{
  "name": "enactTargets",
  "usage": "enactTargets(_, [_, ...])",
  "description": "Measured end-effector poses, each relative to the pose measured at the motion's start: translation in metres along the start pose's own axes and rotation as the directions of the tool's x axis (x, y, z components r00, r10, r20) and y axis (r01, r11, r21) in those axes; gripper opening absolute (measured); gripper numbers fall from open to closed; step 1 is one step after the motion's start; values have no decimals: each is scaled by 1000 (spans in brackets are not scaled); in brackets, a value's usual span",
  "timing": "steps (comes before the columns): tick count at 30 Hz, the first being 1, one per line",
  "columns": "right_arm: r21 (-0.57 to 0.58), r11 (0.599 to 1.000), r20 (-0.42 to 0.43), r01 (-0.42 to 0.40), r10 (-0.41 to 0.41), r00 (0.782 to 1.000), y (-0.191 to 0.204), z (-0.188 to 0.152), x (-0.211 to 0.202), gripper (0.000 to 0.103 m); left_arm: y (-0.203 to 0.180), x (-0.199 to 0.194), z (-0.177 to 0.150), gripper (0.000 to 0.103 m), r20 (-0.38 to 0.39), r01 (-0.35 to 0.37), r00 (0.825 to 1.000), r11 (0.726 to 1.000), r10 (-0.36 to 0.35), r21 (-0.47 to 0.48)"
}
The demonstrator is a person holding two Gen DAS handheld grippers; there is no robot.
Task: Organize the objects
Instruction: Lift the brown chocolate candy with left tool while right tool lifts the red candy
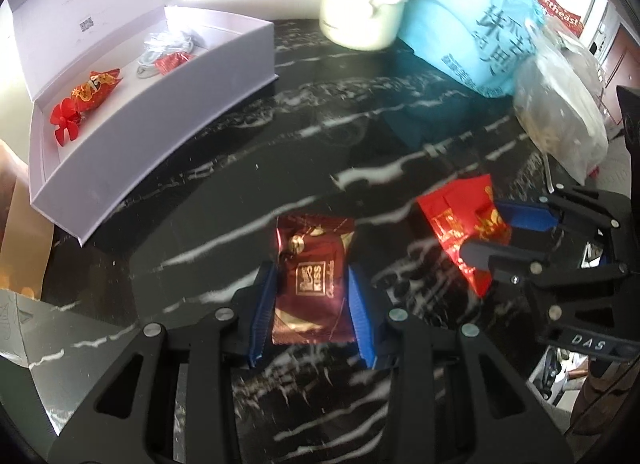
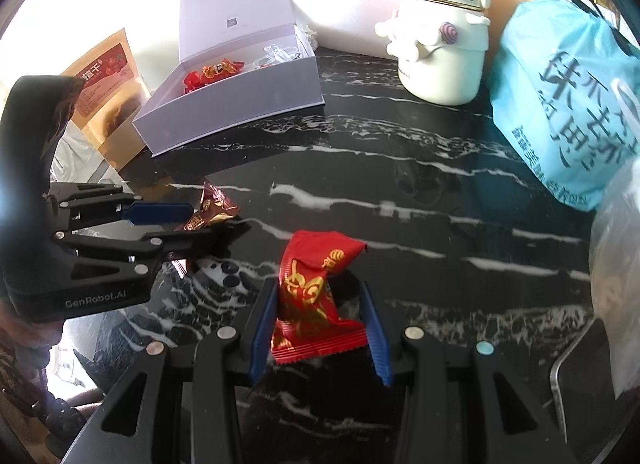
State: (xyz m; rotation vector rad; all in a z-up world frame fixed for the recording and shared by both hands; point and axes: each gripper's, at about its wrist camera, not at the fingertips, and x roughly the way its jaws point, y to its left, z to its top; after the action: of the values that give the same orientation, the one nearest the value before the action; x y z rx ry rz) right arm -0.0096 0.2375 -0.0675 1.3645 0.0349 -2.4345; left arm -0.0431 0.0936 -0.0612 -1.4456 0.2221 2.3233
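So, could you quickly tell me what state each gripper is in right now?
Left gripper: closed on the maroon candy.
Right gripper: around the red candy, right pad apart from it; grip cannot be told.

Left gripper (image 1: 312,304) sits low over the black marbled surface (image 1: 320,144), its blue jaws on either side of a dark red chocolate packet (image 1: 312,288), touching its edges. Over to the right, the right gripper (image 1: 500,232) has its jaws around a bright red candy packet (image 1: 452,220). Up left, the white box (image 1: 224,64) stands open with red sweets (image 1: 94,90) inside. At the back are a cream pot (image 1: 360,20) and a blue bag (image 1: 468,24).
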Motion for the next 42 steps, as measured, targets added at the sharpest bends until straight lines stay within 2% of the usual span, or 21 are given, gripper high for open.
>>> enactTargets(6, [26,1000,12,0,0,1000,2,-10,-7,42,-5,-6,-13,35,-5,-8,1000,1000,8,30])
enactTargets(8, [33,999,13,1,-2,1000,3,-12,-8,46,-6,-6,-13,36,3,-23,1000,999,23,38])
enactTargets(10, [29,1000,12,9,-9,1000,4,-13,-8,51,-8,-6,-13,41,5,-44,999,998,44,50])
enactTargets(12, [24,1000,15,18,-18,1000,6,-13,-8,55,-8,-5,-12,58,6,-59,998,997,59,49])
enactTargets(14, [19,999,16,35,-35,999,8,-14,-6,56,-3,-4,-12,63,9,-56,998,998,56,33])
enactTargets(22, [-26,990,21,138,-138,990,19,-17,2,57,3,-4,-16,65,36,-54,998,998,54,20])
enactTargets(23, [-33,989,27,146,-145,989,21,-18,2,54,3,-5,-16,61,37,-49,998,998,48,28])
enactTargets(24, [-45,987,32,153,-151,988,22,-19,3,50,2,-6,-16,49,38,-45,998,999,44,31])
enactTargets(26, [-58,988,34,142,-140,990,25,-19,2,42,1,-8,-16,34,39,-36,999,999,35,32])
enactTargets(31, [-53,990,36,129,-127,991,25,-18,2,34,-1,-8,-17,30,42,-11,999,999,9,39])
enactTargets(42, [-19,995,56,97,-96,994,19,-13,-11,33,-2,-18,-14,28,54,0,999,1000,-2,25])
